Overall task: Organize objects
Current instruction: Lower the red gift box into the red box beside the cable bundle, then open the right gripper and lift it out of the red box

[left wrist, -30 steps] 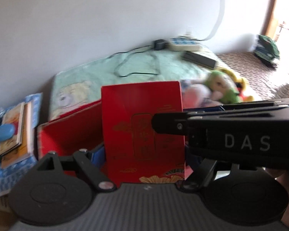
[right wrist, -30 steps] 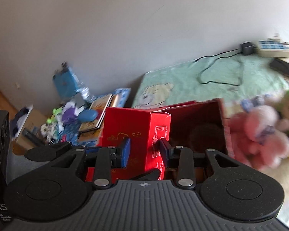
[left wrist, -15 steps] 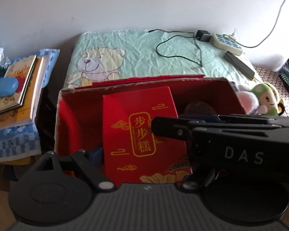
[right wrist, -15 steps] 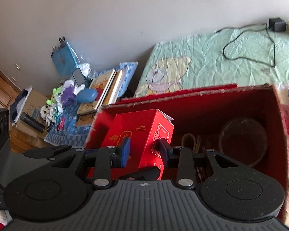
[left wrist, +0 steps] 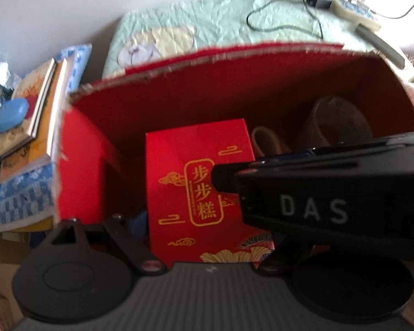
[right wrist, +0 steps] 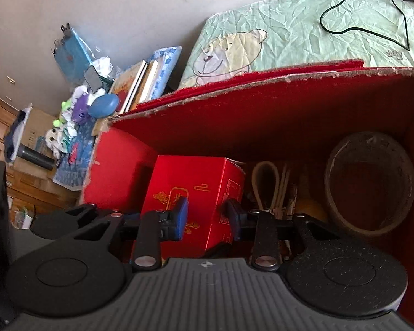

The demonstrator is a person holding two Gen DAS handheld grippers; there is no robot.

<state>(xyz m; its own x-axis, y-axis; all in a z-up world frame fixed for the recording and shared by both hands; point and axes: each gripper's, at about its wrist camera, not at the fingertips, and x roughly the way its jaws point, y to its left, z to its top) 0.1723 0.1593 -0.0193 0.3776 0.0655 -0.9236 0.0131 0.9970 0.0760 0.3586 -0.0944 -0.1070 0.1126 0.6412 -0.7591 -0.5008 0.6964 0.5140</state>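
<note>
Down inside the big red carton (right wrist: 262, 115), the right gripper (right wrist: 205, 216) clamps the small red box (right wrist: 196, 193) at its left end, beside a tape roll (right wrist: 369, 193); the left gripper (left wrist: 207, 237) grips it too, far finger hidden.

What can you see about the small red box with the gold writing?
The small red gift box looks like glossy cardboard, with gold Chinese characters, clouds and a fan pattern on its front. It is closed and upright, low inside the big red carton, toward its left end. The right hand-held gripper clamps its sides.
</note>
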